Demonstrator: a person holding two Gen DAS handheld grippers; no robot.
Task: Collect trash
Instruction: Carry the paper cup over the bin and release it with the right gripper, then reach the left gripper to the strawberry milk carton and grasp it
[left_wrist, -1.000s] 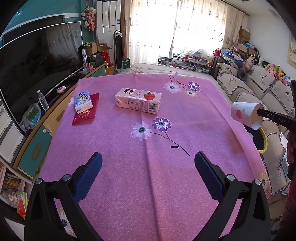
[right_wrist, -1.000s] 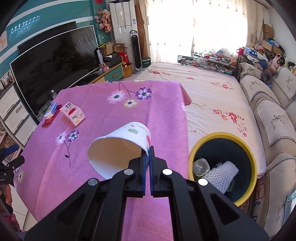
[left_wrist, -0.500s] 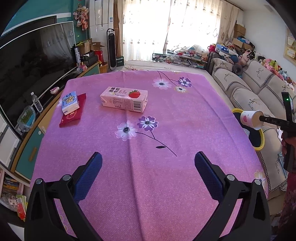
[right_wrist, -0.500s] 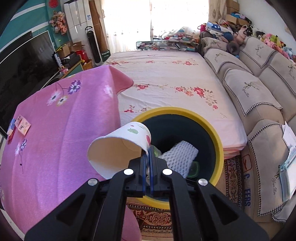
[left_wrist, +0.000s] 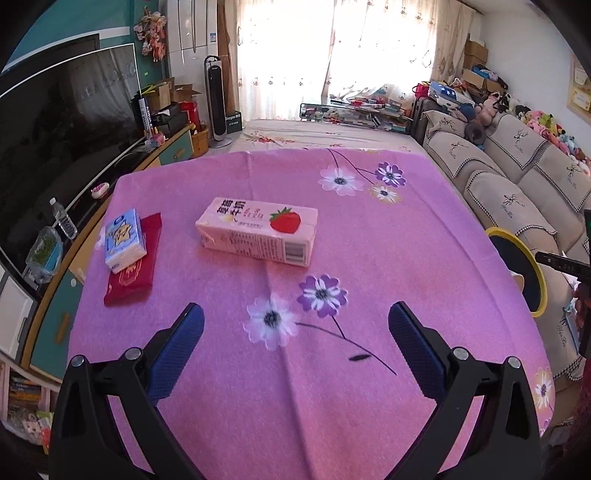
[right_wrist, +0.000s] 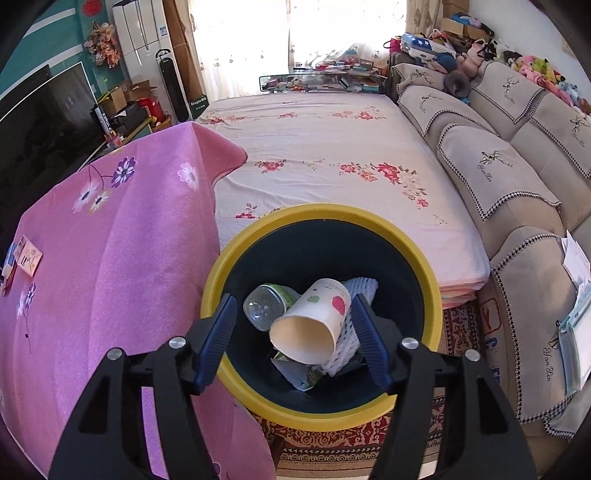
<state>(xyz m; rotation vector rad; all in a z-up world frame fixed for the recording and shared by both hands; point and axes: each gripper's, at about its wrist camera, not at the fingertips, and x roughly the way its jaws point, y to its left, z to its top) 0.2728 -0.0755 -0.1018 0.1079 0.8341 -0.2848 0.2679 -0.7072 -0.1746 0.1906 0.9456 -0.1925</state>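
Where the bin's (right_wrist: 424, 266) dark interior deepens, its contents are partly lost: paper cup (right_wrist: 314, 325) lying on its side, mouth toward the camera, between but not touching the spread fingers of the right gripper (right_wrist: 293, 338); clear bottle (right_wrist: 264, 306) half covered by the cup; white foam net (right_wrist: 347, 354) and a crumpled wrapper (right_wrist: 299, 373) beneath, only edges showing. Bin's near rim cut off by the gripper body. Left gripper (left_wrist: 295, 347), jaws wide apart and empty, hovers above the pink flowered tablecloth (left_wrist: 388, 240). Strawberry milk carton (left_wrist: 258, 230) lies flat mid-table, well apart from the fingers, bare cloth on all sides. Tissue pack (left_wrist: 123, 240) rests on a red packet (left_wrist: 133, 271) near the table's left edge. Bin stands just beside the table's right edge, its yellow rim (left_wrist: 532, 266) only partly visible from the left camera; sofa (left_wrist: 517, 192) close behind.
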